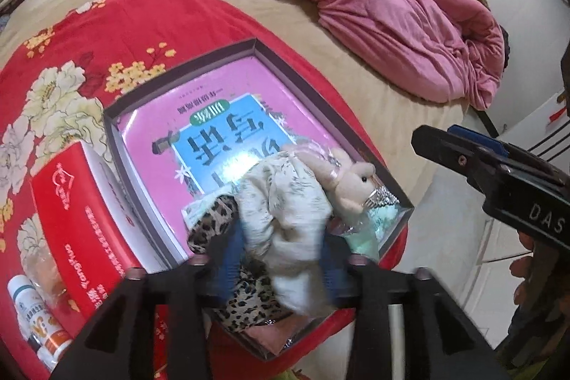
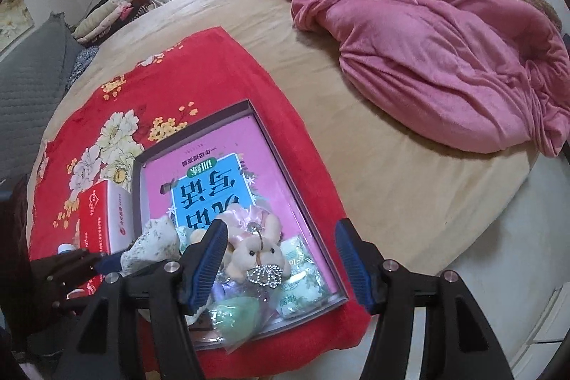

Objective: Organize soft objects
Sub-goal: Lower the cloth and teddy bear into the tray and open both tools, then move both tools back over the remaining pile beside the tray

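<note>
Meanwhile left claw (image 1: 281, 269) clamped on cream cloth (image 1: 288, 237) above box rim (image 1: 395, 187), right claw (image 2: 281, 262) agape.

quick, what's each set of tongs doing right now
Left tongs: shut on the cream floral cloth, over the open box.
Right tongs: open, holding nothing, above the plush bunny.

Soft things gathered at the near end of a shallow box

A cream printed cloth (image 1: 285, 230), bunched, sits low centre over a leopard-print fabric (image 1: 245, 301); right of it a beige plush bunny (image 1: 351, 182) lies tilted, with pale green packets (image 2: 301, 276) by the box (image 1: 185, 66) corner.
</note>
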Available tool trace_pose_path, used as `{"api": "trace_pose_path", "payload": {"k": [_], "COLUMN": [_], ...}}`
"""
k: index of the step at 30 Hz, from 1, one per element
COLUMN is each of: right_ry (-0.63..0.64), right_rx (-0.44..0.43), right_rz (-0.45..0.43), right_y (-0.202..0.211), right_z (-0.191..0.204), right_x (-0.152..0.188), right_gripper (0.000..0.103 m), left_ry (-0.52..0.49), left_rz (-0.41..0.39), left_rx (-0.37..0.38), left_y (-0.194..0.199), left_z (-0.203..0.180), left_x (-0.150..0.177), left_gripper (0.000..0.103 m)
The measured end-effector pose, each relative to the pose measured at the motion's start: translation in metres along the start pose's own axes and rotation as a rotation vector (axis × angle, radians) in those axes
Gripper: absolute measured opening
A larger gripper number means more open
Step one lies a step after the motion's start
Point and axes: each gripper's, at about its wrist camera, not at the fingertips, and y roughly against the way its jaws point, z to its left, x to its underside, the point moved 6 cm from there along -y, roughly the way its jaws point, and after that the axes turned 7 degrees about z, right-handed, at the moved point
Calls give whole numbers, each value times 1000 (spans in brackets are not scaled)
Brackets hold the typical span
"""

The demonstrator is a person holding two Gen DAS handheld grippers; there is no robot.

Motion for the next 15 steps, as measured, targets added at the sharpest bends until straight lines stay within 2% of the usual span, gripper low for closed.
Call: {"api": "trace_pose_path", "payload": {"k": [5, 15], "right_ry": [6, 11], "right_rx": [-11, -12], "right_rz": [-9, -37], "right_y": [5, 20], "right_z": [7, 18], "right_x": [-2, -3], "right_gripper": [62, 62], "left_ry": [-1, 4], "left_rz": [-25, -52], "left_rx": [-6, -14], "left_y": [13, 33], "left_z": [1, 10], "left_x": [-3, -2], "left_gripper": [68, 74]}}
